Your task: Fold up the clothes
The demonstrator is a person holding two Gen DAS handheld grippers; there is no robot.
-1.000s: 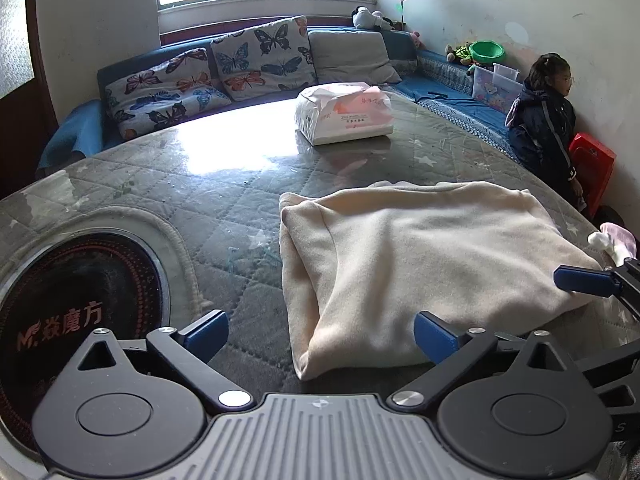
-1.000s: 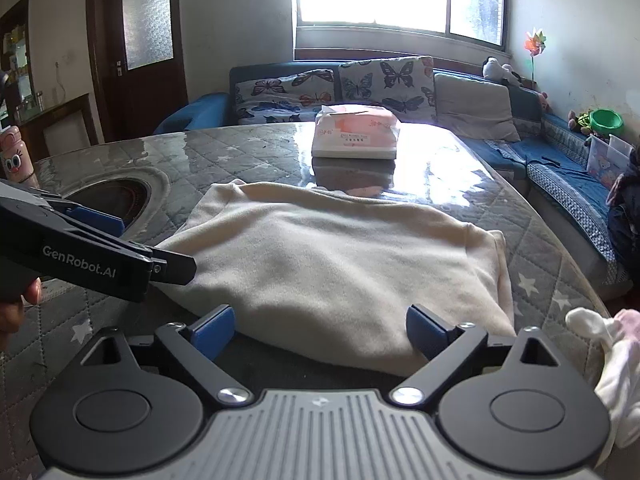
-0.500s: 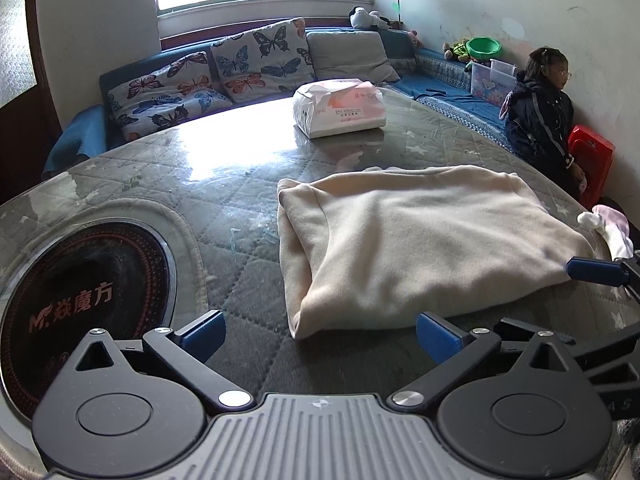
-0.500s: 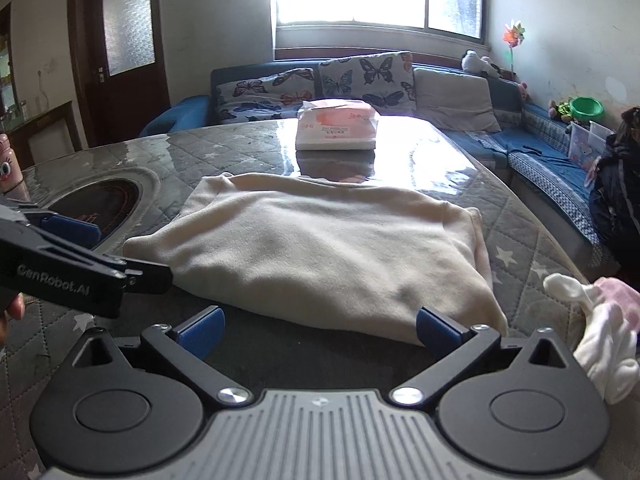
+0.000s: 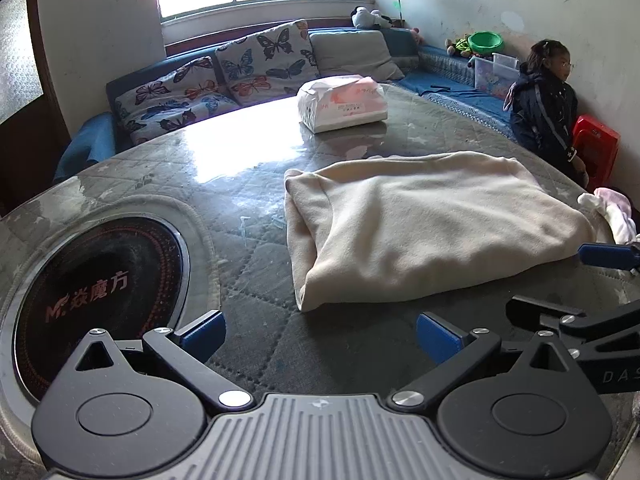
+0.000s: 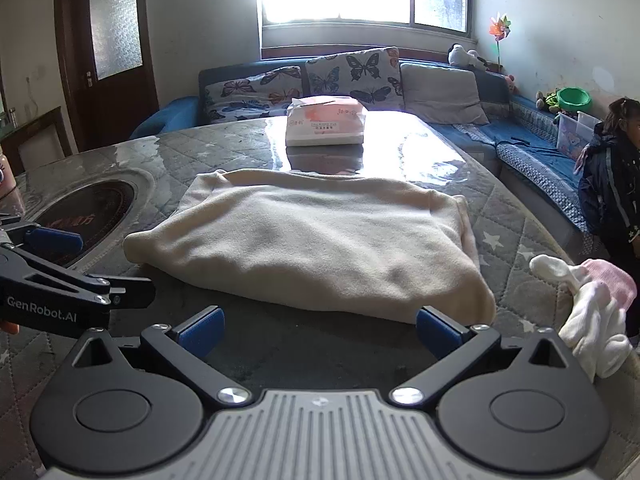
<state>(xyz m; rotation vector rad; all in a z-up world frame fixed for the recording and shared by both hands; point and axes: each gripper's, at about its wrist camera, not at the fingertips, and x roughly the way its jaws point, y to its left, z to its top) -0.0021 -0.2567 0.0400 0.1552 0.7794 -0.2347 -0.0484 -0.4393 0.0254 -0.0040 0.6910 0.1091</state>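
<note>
A cream garment [image 5: 432, 224] lies folded into a thick rectangle on the round quilted table; it also shows in the right wrist view [image 6: 316, 244]. My left gripper [image 5: 320, 334] is open and empty, short of the garment's near left corner, not touching it. My right gripper [image 6: 318, 330] is open and empty, just short of the garment's near edge. The right gripper's blue fingertip [image 5: 608, 255] shows at the right edge of the left wrist view. The left gripper's body shows at the left of the right wrist view.
A tissue pack [image 5: 343, 104] sits at the table's far side. A black round hotplate [image 5: 96, 296] is set in the table at left. Small white and pink clothes [image 6: 592, 304] lie at the right edge. A child [image 5: 548, 108] stands by the sofa [image 5: 260, 68].
Both grippers have drawn back toward me from the garment, so it looks farther away. The garment lies still, and both grippers stay open.
</note>
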